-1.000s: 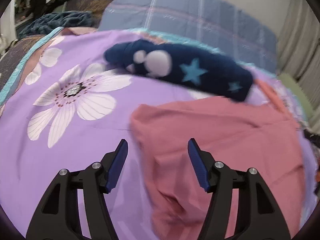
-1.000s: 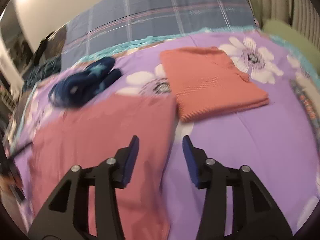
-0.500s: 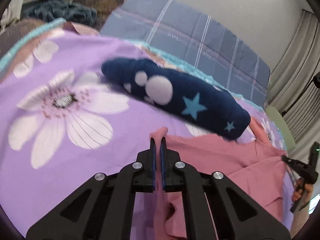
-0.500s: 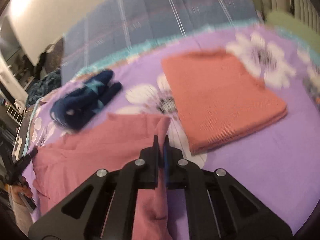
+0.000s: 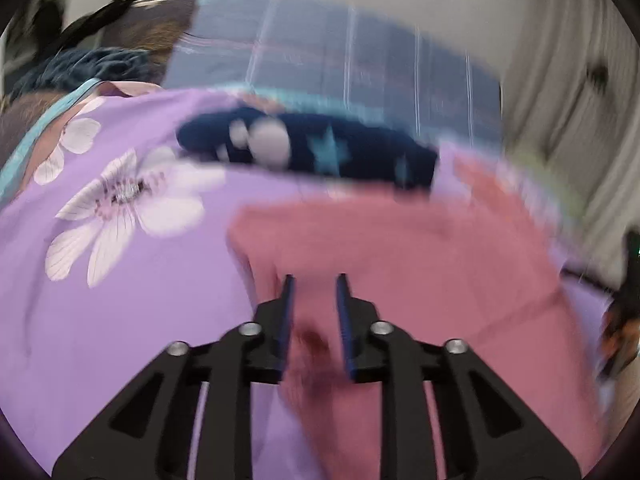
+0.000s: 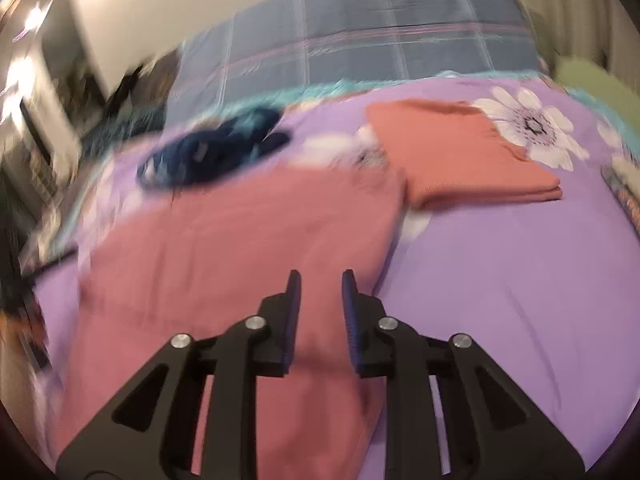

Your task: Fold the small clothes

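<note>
Purple floral bedspread (image 6: 500, 280) — pink garment (image 6: 240, 240) flat, both tongs just parted

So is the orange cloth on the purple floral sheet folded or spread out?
Folded. The orange cloth lies as a neat, compact rectangle with stacked layers showing along its near edge, beside the pink garment, which lies spread wider on the sheet.

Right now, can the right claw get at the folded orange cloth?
Probably yes. The folded orange cloth lies uncovered on the purple sheet, ahead and to the right of the right claw, with bare sheet between and nothing in the way.
</note>
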Motion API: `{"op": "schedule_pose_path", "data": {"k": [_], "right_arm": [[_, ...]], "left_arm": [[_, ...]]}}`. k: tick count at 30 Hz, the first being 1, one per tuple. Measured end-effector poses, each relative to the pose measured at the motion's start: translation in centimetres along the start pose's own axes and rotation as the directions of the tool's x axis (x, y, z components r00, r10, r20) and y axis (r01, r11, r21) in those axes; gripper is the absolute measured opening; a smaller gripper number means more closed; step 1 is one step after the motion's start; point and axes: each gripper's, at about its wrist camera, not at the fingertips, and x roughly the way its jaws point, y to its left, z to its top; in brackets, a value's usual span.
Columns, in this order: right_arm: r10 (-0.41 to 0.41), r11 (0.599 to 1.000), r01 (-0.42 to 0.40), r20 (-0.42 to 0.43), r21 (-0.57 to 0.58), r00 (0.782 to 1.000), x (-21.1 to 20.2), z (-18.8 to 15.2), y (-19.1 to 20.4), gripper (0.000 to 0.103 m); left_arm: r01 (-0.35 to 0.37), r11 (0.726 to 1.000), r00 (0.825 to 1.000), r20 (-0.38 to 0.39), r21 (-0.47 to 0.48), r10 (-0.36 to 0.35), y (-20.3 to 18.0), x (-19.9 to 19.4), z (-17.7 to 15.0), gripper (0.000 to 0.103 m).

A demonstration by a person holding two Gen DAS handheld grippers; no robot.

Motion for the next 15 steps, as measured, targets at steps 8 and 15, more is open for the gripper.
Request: {"op": "schedule_pose_path", "data": {"k": [8,15], "right_arm": [[-0.19,0.975,0.191,0.02,-0.118,0.982,2.6,-2.4,1.7,0.024],[-0.125,0.99,0.127,0.027,-0.056,0.992,1.7,-2.5,0.5,0.027]], "left_arm": [[-0.22,0.968,0.972,-0.059,0.117,0.228,-1.6,2.2,-2.5,0.053],[-0.248,0.965,0.965,-0.066,0.082,0.253,-0.9,2.3,-2.2,0.064]]}}
